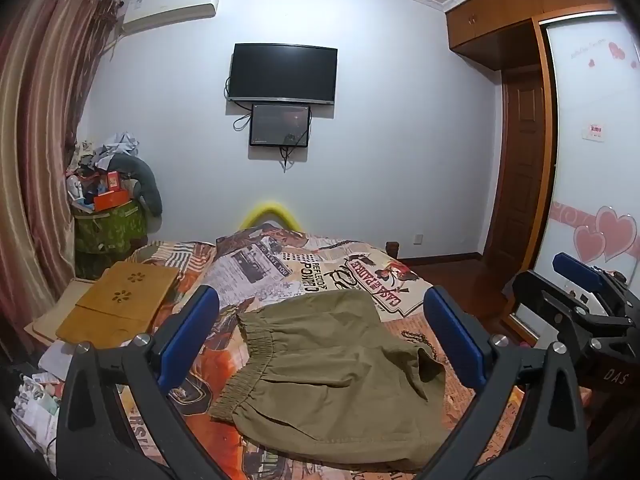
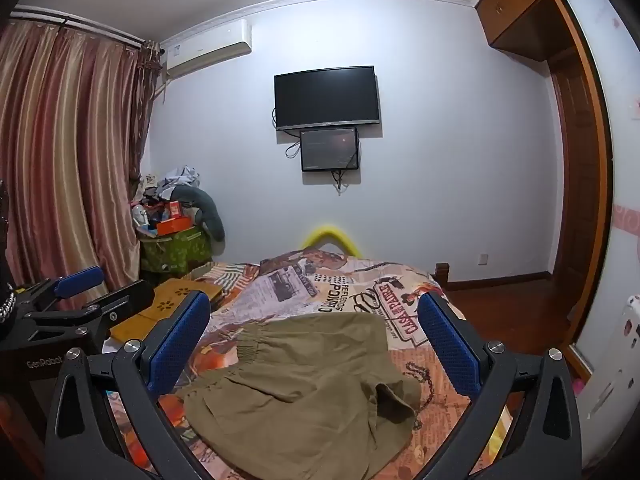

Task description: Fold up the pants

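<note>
Lying spread on the bed (image 1: 420,344), near its close end: olive pants (image 1: 332,376), elastic waistband (image 1: 248,356) toward the left, legs running off to the right and toward the cameras, one hem (image 1: 430,364) curling up a little. Resting flat on the printed cover, probably so the cloth can be squared up and doubled over without dragging. Hovering above, side by side and tilting slightly down: left gripper (image 1: 320,336) and right gripper (image 2: 316,340), both standing wide apart, blue pads (image 2: 176,344) touching nothing, no cloth between the jaws of either. Framing the pants between the pads in each wrist view, seemingly lining up for a first pinch at two edges. Showing at the right margin of the left view, the right gripper (image 1: 576,292); showing at the left margin of the right view, the left gripper (image 2: 80,280), so holding close together at similar height. Judging the fold as not yet begun: no crease, no layer laid over, though the cloth is rumpling near the hem. Sitting well to the left on the bed, a wooden board (image 1: 120,304), clear of the pants and unlikely to be interfering. Hanging on the far wall, a dark TV (image 1: 282,72), irrelevant to the job. Likely needing next: lowering onto waistband and hem.
</note>
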The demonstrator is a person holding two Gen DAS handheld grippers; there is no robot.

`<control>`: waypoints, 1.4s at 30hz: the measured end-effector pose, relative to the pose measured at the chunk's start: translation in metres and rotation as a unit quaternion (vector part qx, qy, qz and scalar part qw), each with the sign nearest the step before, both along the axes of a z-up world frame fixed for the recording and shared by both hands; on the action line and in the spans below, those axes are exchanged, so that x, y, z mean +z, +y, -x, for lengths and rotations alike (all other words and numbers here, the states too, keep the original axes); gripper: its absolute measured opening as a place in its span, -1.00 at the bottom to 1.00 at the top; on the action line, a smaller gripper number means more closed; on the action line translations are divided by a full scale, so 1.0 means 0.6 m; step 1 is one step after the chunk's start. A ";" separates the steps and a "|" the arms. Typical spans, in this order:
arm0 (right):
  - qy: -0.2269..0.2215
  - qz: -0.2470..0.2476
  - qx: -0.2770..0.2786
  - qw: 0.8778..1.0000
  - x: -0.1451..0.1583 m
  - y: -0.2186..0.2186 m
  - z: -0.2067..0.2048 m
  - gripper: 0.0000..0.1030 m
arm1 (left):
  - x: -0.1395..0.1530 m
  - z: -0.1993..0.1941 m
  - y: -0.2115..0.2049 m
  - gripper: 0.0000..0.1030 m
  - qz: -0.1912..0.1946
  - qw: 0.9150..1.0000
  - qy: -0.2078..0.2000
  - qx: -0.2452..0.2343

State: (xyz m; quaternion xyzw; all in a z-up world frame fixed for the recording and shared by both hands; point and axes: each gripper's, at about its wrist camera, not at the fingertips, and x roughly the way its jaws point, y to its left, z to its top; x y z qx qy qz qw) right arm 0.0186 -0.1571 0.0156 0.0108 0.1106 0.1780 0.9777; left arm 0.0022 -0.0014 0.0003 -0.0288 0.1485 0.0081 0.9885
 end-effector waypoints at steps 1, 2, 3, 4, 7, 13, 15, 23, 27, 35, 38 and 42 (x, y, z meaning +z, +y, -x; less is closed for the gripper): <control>0.000 0.000 0.000 1.000 0.000 0.000 0.000 1.00 | 0.000 -0.002 -0.001 1.00 -0.001 1.000 0.001 0.000; 0.001 -0.001 0.000 1.000 0.001 -0.001 -0.001 1.00 | 0.001 -0.004 -0.003 1.00 -0.003 1.000 0.001 -0.001; 0.001 -0.001 0.000 1.000 0.001 -0.001 -0.001 1.00 | 0.003 -0.004 -0.005 1.00 -0.003 1.000 -0.001 -0.004; 0.002 -0.002 0.000 1.000 0.001 -0.002 -0.001 1.00 | 0.003 -0.007 -0.006 1.00 -0.002 1.000 0.001 -0.004; 0.003 -0.001 0.000 1.000 -0.002 0.001 0.003 1.00 | -0.007 -0.011 0.003 1.00 0.011 1.000 -0.006 0.001; 0.007 -0.004 0.002 1.000 -0.008 0.003 0.001 1.00 | -0.007 -0.004 0.009 1.00 0.014 1.000 -0.008 0.004; 0.008 -0.004 0.001 1.000 -0.003 0.002 -0.003 1.00 | -0.007 -0.003 0.007 1.00 0.014 1.000 -0.008 0.006; 0.010 -0.003 -0.001 1.000 0.002 -0.001 -0.002 1.00 | -0.006 -0.005 0.008 1.00 0.014 1.000 -0.006 0.005; 0.010 -0.004 -0.002 1.000 0.002 -0.002 -0.001 1.00 | -0.003 -0.005 0.006 1.00 0.014 1.000 -0.006 0.005; 0.008 -0.004 -0.003 1.000 0.004 -0.001 0.001 1.00 | -0.002 -0.007 0.008 1.00 0.016 1.000 -0.004 0.004; 0.008 -0.004 -0.004 1.000 0.005 -0.001 0.002 1.00 | -0.002 -0.007 0.008 1.00 0.016 1.000 -0.004 0.003; 0.008 -0.006 -0.004 1.000 0.008 0.000 0.004 1.00 | -0.003 -0.007 0.007 1.00 0.016 1.000 -0.004 0.004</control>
